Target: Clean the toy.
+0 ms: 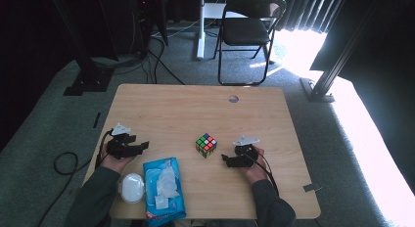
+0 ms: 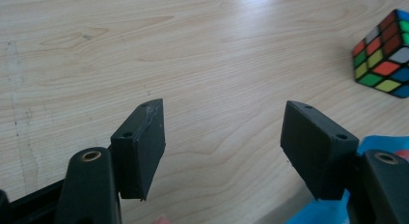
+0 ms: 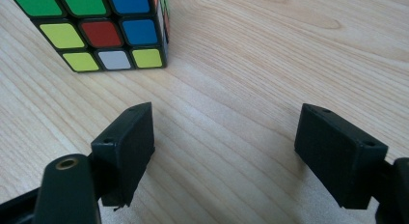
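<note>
One cube [image 1: 206,145], two grippers, one wipes pack [image 1: 164,189], probably one lid [image 1: 132,188].

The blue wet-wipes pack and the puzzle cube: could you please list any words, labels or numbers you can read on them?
None can be read.
Wet-wipes pack: any print on the blue wrapper is too small and blurred to make out.
Puzzle cube: plain coloured squares, no text.
Round white lid: no lettering legible.
</note>
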Demonstrator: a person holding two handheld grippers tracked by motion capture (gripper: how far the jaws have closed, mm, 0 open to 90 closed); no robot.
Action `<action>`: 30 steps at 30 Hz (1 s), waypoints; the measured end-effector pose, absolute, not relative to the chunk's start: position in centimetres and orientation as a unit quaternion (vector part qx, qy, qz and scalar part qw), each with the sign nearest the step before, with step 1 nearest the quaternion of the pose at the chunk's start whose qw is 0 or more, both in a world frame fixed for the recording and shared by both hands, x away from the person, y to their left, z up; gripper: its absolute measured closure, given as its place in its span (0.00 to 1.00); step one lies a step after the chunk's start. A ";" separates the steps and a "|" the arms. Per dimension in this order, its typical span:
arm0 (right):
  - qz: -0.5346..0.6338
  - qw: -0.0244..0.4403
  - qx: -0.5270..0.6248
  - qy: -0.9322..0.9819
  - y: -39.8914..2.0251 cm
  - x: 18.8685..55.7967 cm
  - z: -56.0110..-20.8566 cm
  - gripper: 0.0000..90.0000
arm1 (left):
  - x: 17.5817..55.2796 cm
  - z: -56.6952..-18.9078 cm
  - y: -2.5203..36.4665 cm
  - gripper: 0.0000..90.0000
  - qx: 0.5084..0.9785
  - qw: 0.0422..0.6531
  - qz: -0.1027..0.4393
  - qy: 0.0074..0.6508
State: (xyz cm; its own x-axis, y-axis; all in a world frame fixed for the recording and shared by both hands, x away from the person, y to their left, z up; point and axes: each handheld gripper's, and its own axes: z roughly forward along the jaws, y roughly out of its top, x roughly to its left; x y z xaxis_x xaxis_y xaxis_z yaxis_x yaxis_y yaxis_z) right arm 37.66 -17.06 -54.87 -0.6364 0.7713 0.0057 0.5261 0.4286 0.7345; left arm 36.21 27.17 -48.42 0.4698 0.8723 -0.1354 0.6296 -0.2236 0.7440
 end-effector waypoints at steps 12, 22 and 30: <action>0.364 0.169 0.391 0.828 -17.1 37.7 -54.9 0.24 | 34.5 -45.8 26.9 0.37 0.772 0.416 0.141 0.459; 0.364 0.169 0.391 0.828 -17.1 37.7 -54.9 0.24 | 32.8 -43.9 24.8 0.37 0.799 0.412 0.162 0.407; 0.364 0.169 0.391 0.828 -17.1 37.7 -54.9 0.24 | 32.0 -43.7 23.8 0.38 0.807 0.421 0.148 0.388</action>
